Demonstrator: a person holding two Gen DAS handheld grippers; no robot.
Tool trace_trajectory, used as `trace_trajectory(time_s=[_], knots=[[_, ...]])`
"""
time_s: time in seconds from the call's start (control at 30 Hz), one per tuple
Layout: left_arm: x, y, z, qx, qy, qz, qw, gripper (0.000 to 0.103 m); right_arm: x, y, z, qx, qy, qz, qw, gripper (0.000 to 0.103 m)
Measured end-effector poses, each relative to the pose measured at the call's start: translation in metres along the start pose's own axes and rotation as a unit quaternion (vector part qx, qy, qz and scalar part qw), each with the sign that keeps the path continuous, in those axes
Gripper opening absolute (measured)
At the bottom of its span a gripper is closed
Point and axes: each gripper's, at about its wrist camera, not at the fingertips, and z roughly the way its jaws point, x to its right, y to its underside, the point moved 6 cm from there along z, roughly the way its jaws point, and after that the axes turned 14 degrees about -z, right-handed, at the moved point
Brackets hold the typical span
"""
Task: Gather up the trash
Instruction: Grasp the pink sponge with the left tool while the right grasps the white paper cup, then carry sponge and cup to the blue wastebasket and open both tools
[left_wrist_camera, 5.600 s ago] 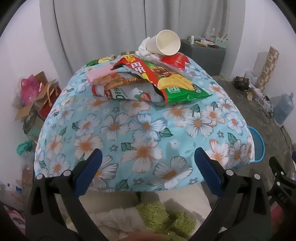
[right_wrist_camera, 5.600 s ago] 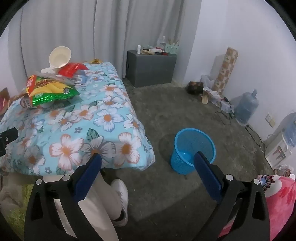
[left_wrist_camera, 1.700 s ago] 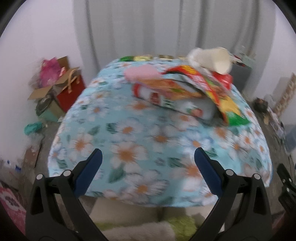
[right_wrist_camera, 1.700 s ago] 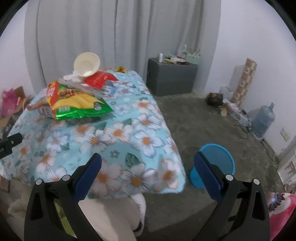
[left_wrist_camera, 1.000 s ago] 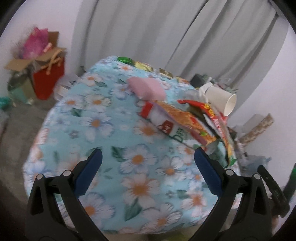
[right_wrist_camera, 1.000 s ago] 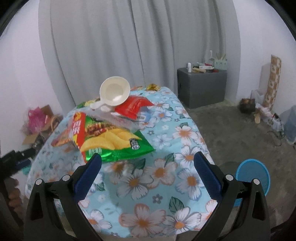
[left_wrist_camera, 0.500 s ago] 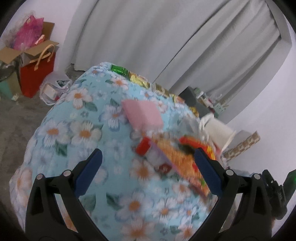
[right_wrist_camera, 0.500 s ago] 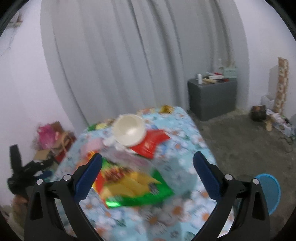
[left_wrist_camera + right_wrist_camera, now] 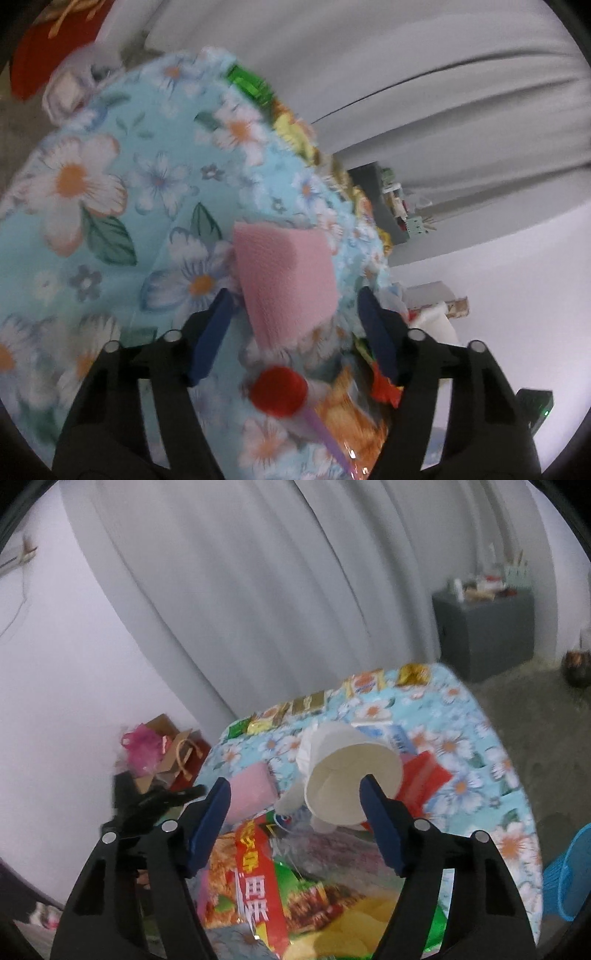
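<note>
the left gripper (image 9: pixel 295 328) is hovering over the floral tablecloth (image 9: pixel 110 206), its jaws just closing in around the pink napkin (image 9: pixel 284 280) without pressing it yet, so nothing is gripped. a red-capped wrapper (image 9: pixel 279 391) is lying just under it. the right gripper (image 9: pixel 295 805) is reaching over the chip bag (image 9: pixel 266 893), its jaws also narrowing, one blue finger (image 9: pixel 380 819) sitting in front of the white paper cup (image 9: pixel 351 775) lying on its side; the cup is not clamped. a blue basket (image 9: pixel 569 878) is standing on the floor beside the table.
</note>
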Motion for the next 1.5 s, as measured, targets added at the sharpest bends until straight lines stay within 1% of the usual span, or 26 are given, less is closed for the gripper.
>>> trace_trajectory(time_s=[0.03,0.1,0.13,0.17,0.23,0.27,0.3,0.33,0.37,0.43,0.47,0.5,0.53,0.6,0.73,0.97,1.1,1.27,1.4,1.5], knots=[[-0.004,-0.004,0.007,-0.002,-0.004,-0.011,0.9999,0.056,0.001,0.000,0.006,-0.005,0.001,0.003,1.000,0.070],[-0.007,-0.008,0.017,-0.009,-0.004,-0.022,0.9997,0.050,0.007,-0.001,0.016,-0.016,-0.004,0.013,1.000,0.069],[-0.009,-0.008,0.020,-0.011,-0.004,-0.024,0.9996,0.046,0.009,-0.002,0.020,-0.020,-0.006,0.017,1.000,0.067],[-0.010,-0.008,0.023,-0.013,-0.003,-0.025,0.9996,0.043,0.011,-0.003,0.025,-0.024,-0.009,0.021,0.999,0.066],[-0.012,-0.007,0.029,-0.016,-0.003,-0.025,0.9996,0.033,0.013,-0.004,0.031,-0.028,-0.013,0.025,0.999,0.060],[-0.012,-0.007,0.030,-0.017,-0.001,-0.025,0.9995,0.031,0.013,-0.005,0.034,-0.031,-0.013,0.026,0.999,0.058],[-0.012,-0.008,0.032,-0.017,0.001,-0.026,0.9995,0.031,0.014,-0.005,0.037,-0.033,-0.015,0.027,0.999,0.055],[-0.012,-0.008,0.032,-0.017,0.003,-0.026,0.9995,0.030,0.014,-0.005,0.039,-0.036,-0.017,0.029,0.999,0.048],[-0.012,-0.008,0.032,-0.017,0.008,-0.024,0.9995,0.030,0.014,-0.005,0.041,-0.038,-0.019,0.031,0.999,0.045],[-0.012,-0.008,0.031,-0.017,0.014,-0.025,0.9995,0.028,0.016,-0.003,0.044,-0.042,-0.024,0.038,0.998,0.031],[-0.011,-0.008,0.030,-0.018,0.018,-0.025,0.9993,0.028,0.015,-0.002,0.045,-0.043,-0.027,0.040,0.998,0.027],[-0.011,-0.008,0.028,-0.018,0.021,-0.025,0.9993,0.028,0.016,-0.002,0.045,-0.044,-0.028,0.043,0.998,0.018],[-0.010,-0.008,0.026,-0.015,0.026,-0.025,0.9992,0.027,0.017,-0.002,0.045,-0.043,-0.029,0.045,0.998,0.013],[-0.006,-0.008,0.018,-0.010,0.036,-0.022,0.9990,0.027,0.017,-0.003,0.042,-0.035,-0.028,0.046,0.998,0.008],[0.006,-0.006,-0.001,0.006,0.054,-0.007,0.9985,0.026,0.019,-0.007,0.032,-0.019,-0.023,0.046,0.999,0.005],[0.031,-0.001,-0.037,0.042,0.080,0.022,0.9957,0.026,0.012,-0.017,0.006,0.013,-0.021,0.028,0.999,0.004],[0.046,0.009,-0.060,0.062,0.091,0.044,0.9930,0.026,0.004,-0.022,-0.013,0.035,-0.020,0.012,0.999,0.004],[0.067,0.030,-0.089,0.076,0.104,0.081,0.9884,0.026,-0.003,-0.024,-0.042,0.065,-0.013,0.001,0.998,0.004],[0.092,0.059,-0.111,0.081,0.111,0.127,0.9824,0.026,0.000,-0.020,-0.079,0.097,0.007,-0.005,0.995,0.004],[0.112,0.085,-0.116,0.076,0.111,0.158,0.9782,0.026,0.009,-0.009,-0.109,0.117,0.028,-0.003,0.993,0.004]])
